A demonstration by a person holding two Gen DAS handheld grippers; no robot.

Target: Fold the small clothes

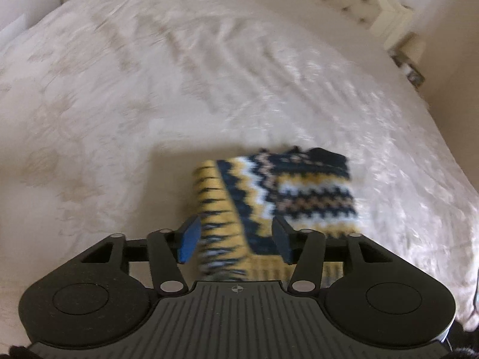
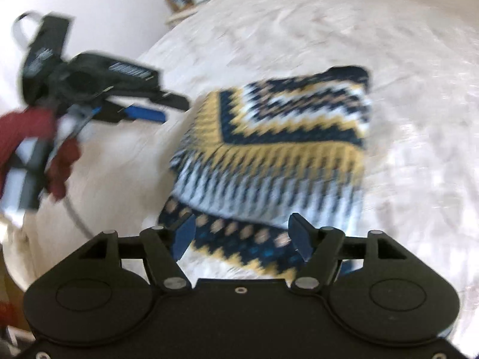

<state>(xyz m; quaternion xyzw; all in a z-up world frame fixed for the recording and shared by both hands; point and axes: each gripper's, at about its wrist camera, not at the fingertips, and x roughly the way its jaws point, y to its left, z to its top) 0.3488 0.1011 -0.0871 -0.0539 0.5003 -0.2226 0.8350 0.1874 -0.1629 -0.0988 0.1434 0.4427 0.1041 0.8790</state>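
The knitted garment [image 2: 269, 149] lies folded in layers on the bed cover [image 2: 404, 59], near its edge. Risk: your pads hang low over the near hem, and withdrawing could snag the loose knit and drag the top layer open. Your left gripper [image 1: 235, 237] stands about half open, fabric beneath the gap, nothing pinched. Your right gripper [image 2: 241, 234] is wider, empty, its pads clear of the hem.
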